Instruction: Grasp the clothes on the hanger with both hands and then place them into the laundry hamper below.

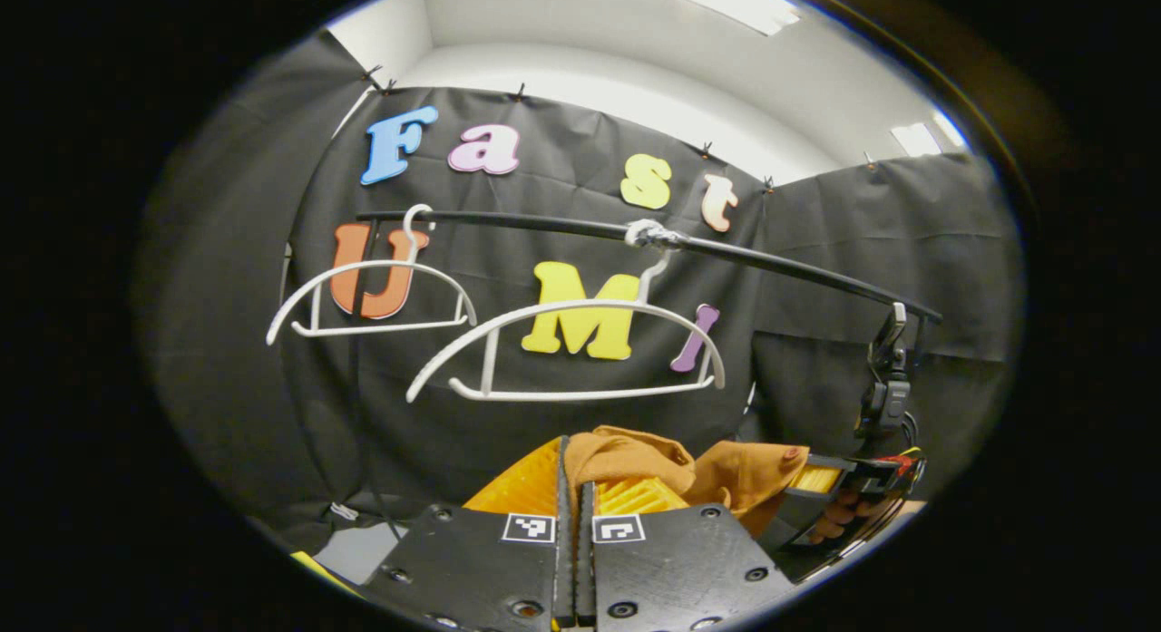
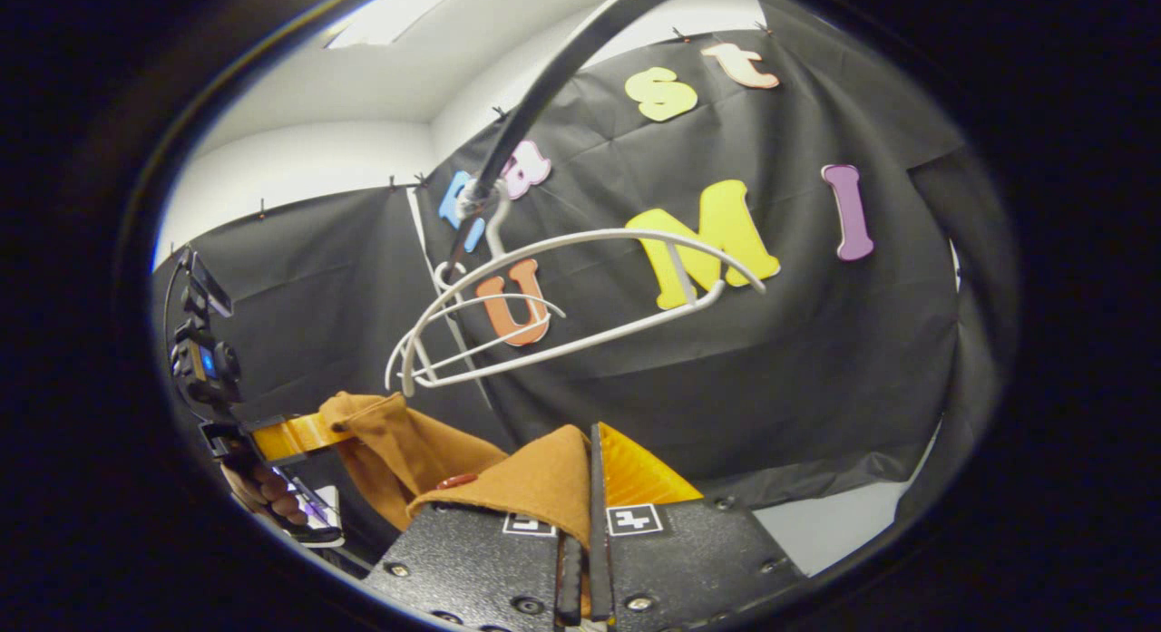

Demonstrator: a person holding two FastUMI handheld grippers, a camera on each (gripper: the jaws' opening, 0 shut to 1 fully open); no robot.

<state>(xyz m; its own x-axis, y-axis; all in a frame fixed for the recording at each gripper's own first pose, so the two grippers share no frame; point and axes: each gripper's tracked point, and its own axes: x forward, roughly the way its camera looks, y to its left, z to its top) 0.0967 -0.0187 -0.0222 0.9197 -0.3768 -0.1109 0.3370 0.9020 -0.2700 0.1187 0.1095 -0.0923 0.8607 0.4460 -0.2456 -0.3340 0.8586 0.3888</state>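
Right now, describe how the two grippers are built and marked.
The left gripper has two flat black plates, screwed down, each with a small square black-and-white marker; ribbed fingers run forward. The right gripper has the same plates and markers. Seen from the right, the left carries a black camera block with cables.

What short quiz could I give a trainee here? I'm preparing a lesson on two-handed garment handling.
1. True or false: the brown garment hangs on the nearer white hanger.
2. How many white hangers hang on the black rail?
3. The left gripper is: A) open, B) shut on the garment, C) gripping the rail.

Key: 1. False, both hangers are bare; the garment is stretched between the left gripper and right gripper. 2. Two; the farther hanger is the second. 3. B.
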